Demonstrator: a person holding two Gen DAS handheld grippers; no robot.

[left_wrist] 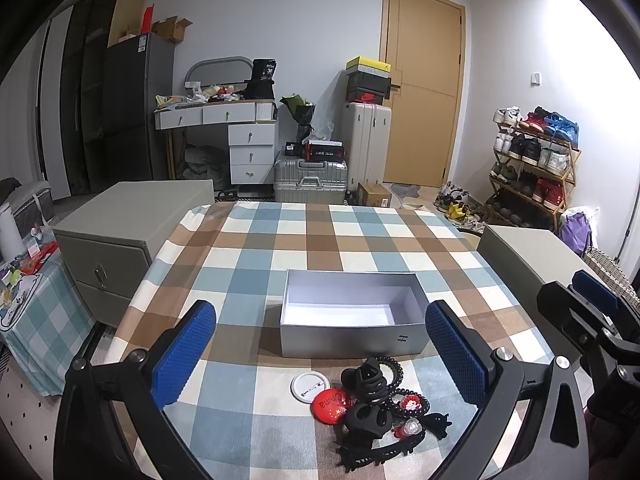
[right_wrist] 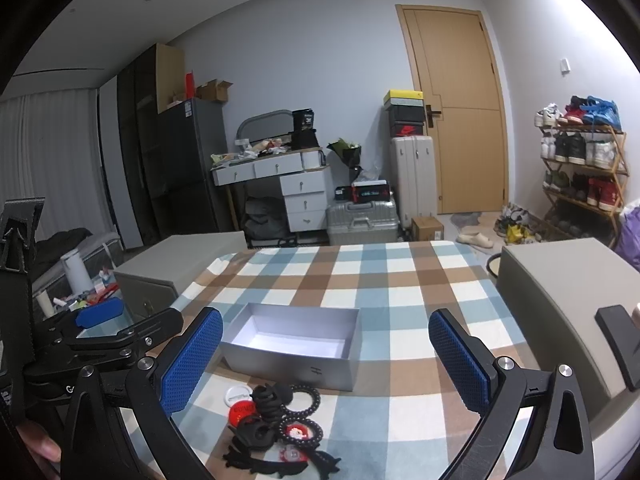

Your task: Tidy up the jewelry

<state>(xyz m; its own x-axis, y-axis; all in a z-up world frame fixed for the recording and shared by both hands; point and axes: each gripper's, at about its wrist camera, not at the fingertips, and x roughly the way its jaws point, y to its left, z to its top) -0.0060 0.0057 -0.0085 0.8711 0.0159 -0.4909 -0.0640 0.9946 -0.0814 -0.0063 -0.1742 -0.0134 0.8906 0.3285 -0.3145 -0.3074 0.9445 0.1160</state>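
Jewelry pile [left_wrist: 380, 404] beside silver box [left_wrist: 352, 338]

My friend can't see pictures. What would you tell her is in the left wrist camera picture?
An open, empty grey box sits on a checked tablecloth, with a heap of black hair clips and red and white badges just in front of it. The left gripper is wide open above the heap, holding nothing, and the right gripper shows at the right edge.
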